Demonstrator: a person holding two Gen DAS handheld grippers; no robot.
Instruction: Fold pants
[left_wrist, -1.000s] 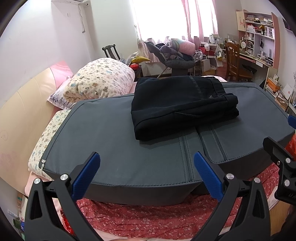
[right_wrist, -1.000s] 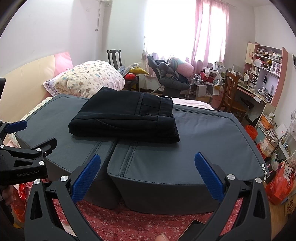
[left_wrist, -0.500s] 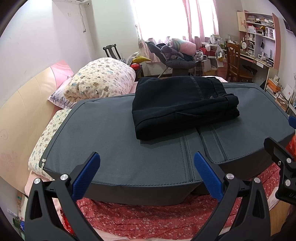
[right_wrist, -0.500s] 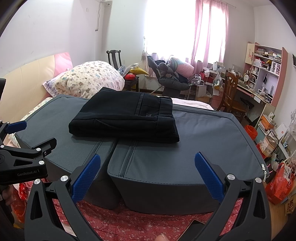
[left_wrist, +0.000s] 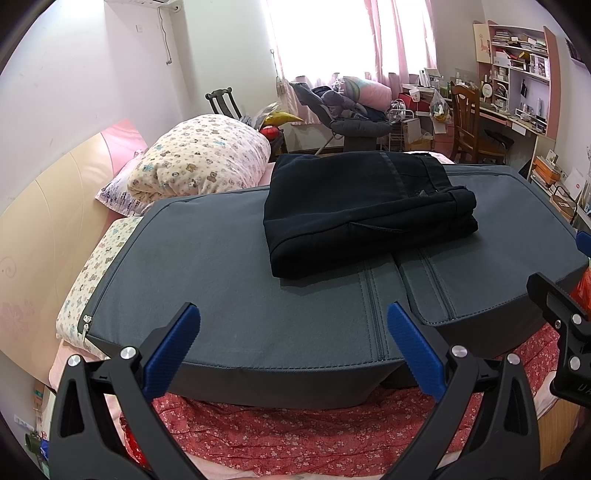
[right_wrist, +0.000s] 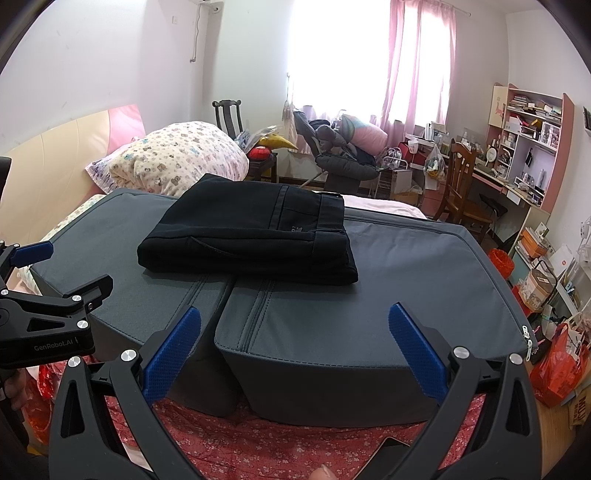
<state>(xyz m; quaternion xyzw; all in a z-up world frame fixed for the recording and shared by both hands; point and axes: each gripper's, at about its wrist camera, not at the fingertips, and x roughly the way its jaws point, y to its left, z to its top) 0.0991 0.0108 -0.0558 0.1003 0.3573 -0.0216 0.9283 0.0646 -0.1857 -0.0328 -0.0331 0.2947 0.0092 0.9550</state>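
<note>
Well beyond both tools, folded pants (left_wrist: 364, 210).

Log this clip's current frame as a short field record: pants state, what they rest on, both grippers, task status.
pants: black pants folded into a compact stack, waistband end toward the desk side
support: grey cushions, pants lying across the seam between the two
left gripper: open, empty, held back from the cushions' near edge
right gripper: open, empty, also held back
contact: neither gripper touches the pants
task status: fold looks finished
</note>
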